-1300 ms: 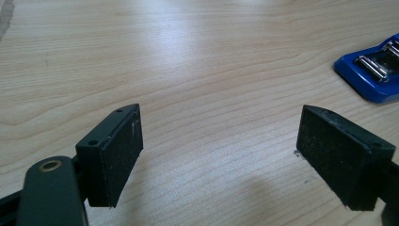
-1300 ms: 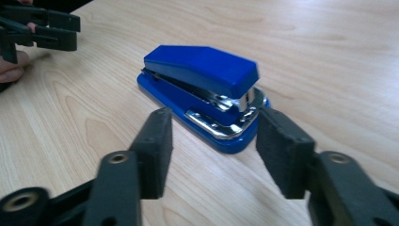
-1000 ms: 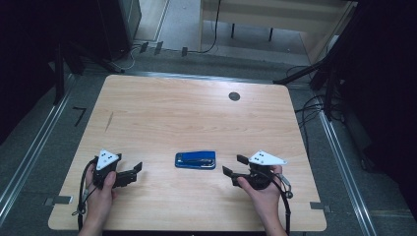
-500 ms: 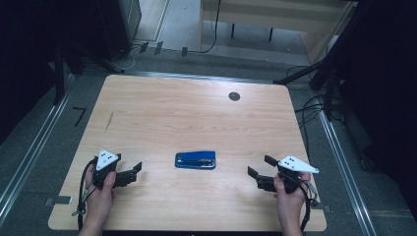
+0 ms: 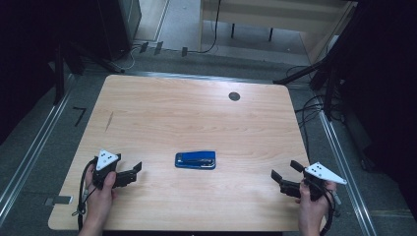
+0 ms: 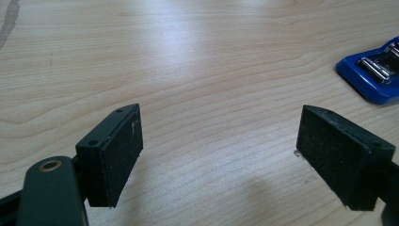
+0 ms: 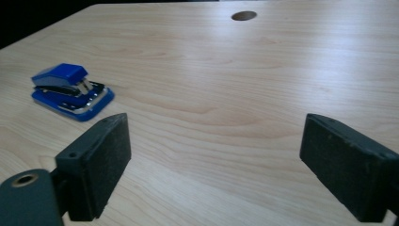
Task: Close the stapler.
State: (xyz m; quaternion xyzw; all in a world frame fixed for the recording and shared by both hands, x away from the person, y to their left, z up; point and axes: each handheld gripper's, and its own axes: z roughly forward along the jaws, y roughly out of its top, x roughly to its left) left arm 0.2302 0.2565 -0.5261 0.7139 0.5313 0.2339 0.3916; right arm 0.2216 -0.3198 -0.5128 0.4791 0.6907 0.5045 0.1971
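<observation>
Table (image 5: 196, 118): light wood-grain top with rounded corners; a small dark round hole (image 5: 234, 96) sits near the far edge, right of centre, and shows again at the top of the right gripper view (image 7: 244, 15).

Stapler (image 5: 195, 160): blue, lying flat on the table in the near half, roughly midway between the two grippers and well apart from both. Its long axis runs left to right in the high view. In the right gripper view the stapler (image 7: 71, 92) lies at the upper left, its blue top raised over a metal channel. In the left gripper view one blue end with metal parts (image 6: 374, 75) enters at the right edge.

Left gripper (image 5: 131, 173): held in the person's left hand (image 5: 98, 196) near the table's near-left corner, low over the wood, pointing right toward the stapler. Jaws stand wide apart with bare table between them; the pads (image 6: 121, 155) hold nothing. A grey three-cornered plate tops it and a cable trails toward the table edge.

Right gripper (image 5: 285, 173): held in the person's right hand (image 5: 312, 209) near the near-right corner, pointing left toward the stapler. Jaws stand wide apart; the pads (image 7: 101, 162) hold nothing, bare wood between them.
</observation>
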